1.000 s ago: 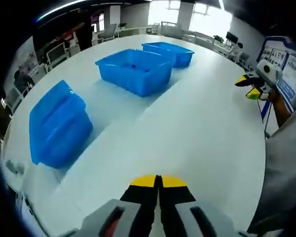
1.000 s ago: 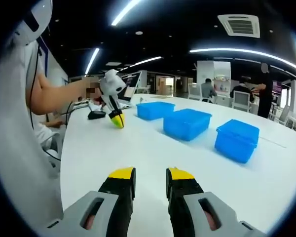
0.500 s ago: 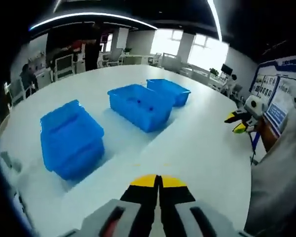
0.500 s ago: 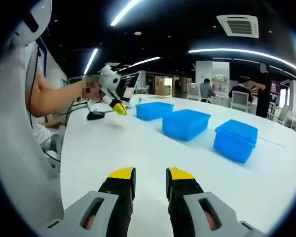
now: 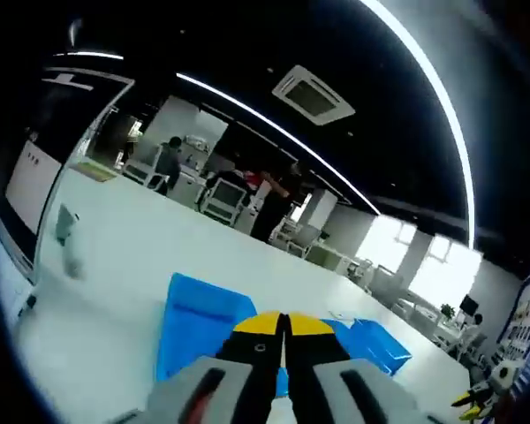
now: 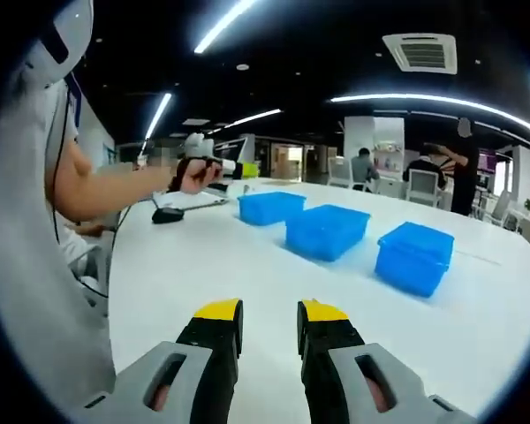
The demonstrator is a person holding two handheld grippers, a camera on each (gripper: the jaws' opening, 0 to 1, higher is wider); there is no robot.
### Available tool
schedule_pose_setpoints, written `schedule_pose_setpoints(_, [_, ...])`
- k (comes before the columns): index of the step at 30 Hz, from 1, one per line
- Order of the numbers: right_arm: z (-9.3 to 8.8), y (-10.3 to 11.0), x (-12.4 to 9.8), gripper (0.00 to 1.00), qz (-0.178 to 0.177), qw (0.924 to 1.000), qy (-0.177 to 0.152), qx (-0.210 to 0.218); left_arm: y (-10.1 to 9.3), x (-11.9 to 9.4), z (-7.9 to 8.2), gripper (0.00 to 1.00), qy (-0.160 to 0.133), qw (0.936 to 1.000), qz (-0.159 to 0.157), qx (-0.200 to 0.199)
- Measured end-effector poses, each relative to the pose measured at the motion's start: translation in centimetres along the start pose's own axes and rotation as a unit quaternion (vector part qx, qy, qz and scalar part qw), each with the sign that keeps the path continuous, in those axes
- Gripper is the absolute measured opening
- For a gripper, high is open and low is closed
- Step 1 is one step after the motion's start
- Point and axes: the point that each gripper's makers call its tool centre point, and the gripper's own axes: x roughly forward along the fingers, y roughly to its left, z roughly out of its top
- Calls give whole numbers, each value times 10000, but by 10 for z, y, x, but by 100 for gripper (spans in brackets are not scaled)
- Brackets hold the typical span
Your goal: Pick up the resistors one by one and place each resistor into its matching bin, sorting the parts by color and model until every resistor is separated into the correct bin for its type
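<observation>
Three blue bins stand in a row on the white table [image 6: 247, 274]: a far bin [image 6: 272, 207], a middle bin [image 6: 325, 231], and a lidded near bin [image 6: 417, 256]. My right gripper [image 6: 270, 314] hangs open over bare table with nothing between its jaws. A hand holds my left gripper [image 6: 223, 165] level above the table's far left, well apart from the bins. In the left gripper view, the left gripper [image 5: 283, 325] is shut with its yellow tips together, and the lidded bin [image 5: 203, 314] and an open bin [image 5: 375, 343] lie behind it. The right gripper [image 5: 477, 402] peeks in at lower right.
A black device [image 6: 166, 215] and a flat white item [image 6: 193, 200] lie on the table near the person's arm [image 6: 106, 190]. People and chairs [image 6: 424, 181] are beyond the far table edge. Bare white table stretches between my right gripper and the bins.
The left gripper has been lifted and tipped up from pointing down at the table to level. Its view now takes in the ceiling. The right gripper has stayed open and still.
</observation>
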Motion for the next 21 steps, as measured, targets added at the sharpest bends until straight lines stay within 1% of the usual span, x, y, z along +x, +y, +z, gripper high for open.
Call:
schedule_pose_setpoints(2, [-3,-4,-3,27,-72,10000,7,22,1,1,-3,4,47,9999,63,111])
schedule_pose_setpoints(3, [-5,-6,-4,27,-90,9999,8,98,0,1,-3,4,53,9999,70,142])
schedule_pose_setpoints(6, [-7,-7,-3,27,-77,9998,27,174,2,0,-2,4,40,9997,119,192])
schedule_pose_setpoints(7, [-7,-6,-2,27,-63,9999,30,156,4,0,-3,4,92,9992,211,318])
schedule_pose_setpoints(8, [-6,-5,0,27,-41,9999,24,150,7,-1,-4,5,143,9980,336,525])
schedule_pose_setpoints(9, [-4,-4,1,27,-12,9999,6,131,8,-2,-4,7,133,9967,412,690])
schedule_pose_setpoints(11, [-1,-2,3,27,25,9999,-26,103,5,-3,-5,8,191,9965,410,699])
schedule_pose_setpoints(13, [2,0,5,27,61,9999,-59,82,3,-4,-5,10,205,9956,369,832])
schedule_pose_setpoints(15, [2,0,8,27,81,9999,-33,64,7,-6,-5,11,243,9941,438,963])
schedule_pose_setpoints(17, [2,0,8,27,87,10000,-18,42,8,-8,-4,11,252,9940,453,961])
schedule_pose_setpoints(19, [2,-2,8,27,90,9999,-45,46,3,-13,-5,11,221,9938,400,1017])
schedule_pose_setpoints(21, [3,-6,8,27,54,9999,-107,92,-7,-18,-5,11,197,9923,312,1184])
